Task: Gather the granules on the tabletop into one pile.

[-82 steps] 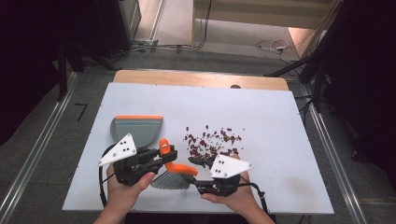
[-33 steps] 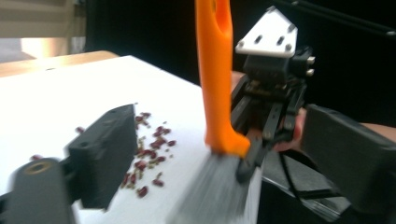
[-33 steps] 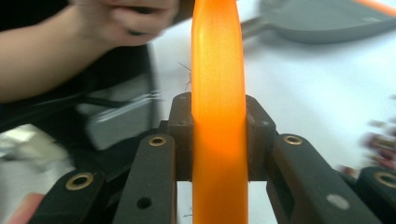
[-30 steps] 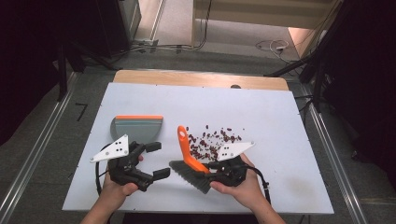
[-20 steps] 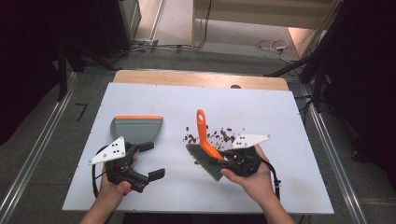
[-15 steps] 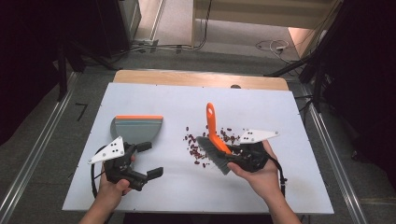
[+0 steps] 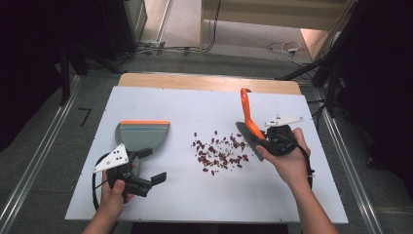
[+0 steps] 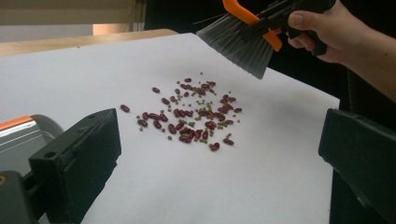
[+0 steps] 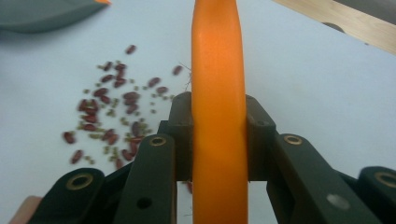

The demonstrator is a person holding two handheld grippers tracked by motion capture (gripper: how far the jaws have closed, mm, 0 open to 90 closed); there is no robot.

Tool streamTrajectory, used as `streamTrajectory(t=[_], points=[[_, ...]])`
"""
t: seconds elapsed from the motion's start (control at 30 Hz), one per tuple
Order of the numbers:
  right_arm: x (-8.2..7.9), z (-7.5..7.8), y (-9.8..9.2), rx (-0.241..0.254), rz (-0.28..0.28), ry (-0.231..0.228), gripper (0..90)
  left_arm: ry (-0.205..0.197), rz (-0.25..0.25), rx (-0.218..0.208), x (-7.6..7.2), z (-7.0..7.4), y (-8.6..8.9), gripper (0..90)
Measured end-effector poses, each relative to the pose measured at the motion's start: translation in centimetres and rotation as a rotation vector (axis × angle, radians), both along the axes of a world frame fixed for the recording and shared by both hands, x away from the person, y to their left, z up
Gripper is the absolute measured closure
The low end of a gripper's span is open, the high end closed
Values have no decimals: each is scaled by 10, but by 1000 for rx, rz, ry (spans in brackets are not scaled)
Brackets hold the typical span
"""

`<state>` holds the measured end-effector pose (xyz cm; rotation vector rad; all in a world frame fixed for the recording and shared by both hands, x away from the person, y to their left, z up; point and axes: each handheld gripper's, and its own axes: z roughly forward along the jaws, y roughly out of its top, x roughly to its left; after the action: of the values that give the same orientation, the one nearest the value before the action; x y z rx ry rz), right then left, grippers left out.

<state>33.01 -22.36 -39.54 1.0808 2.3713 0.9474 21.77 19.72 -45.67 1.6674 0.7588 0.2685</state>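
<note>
While gripping the orange-handled grey-bristled brush [image 7: 249, 124], right tool [image 7: 271, 141] is hovering beside scattered red beans [image 7: 219, 152] | left tool [image 7: 152, 166] is gaping empty near grey orange-edged dustpan [image 7: 143, 134] | white surface [image 7: 204, 195]

You are looking at a scene with no readable writing: no words, labels, brand names or numbers are showing on anything in front of you.
</note>
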Motion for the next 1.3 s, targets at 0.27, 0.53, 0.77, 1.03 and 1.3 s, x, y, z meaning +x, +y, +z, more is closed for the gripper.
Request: streamTrajectory(t=[0.27,0.53,0.77,1.03,1.3], points=[[37,-10,-6,-189,-133,10,687,5,21,3,0,-3,3,1],[66,-20,-3,-324,-193,38,687,11,30,-1,1,-5,4,1],[78,-42,11,-454,-214,7,687,4,46,0,0,-6,7,1],[72,-56,26,-436,-176,42,686,9,49,0,1,-7,8,1],[60,-59,36,-413,-140,56,683,12,46,4,2,-8,5,1]])
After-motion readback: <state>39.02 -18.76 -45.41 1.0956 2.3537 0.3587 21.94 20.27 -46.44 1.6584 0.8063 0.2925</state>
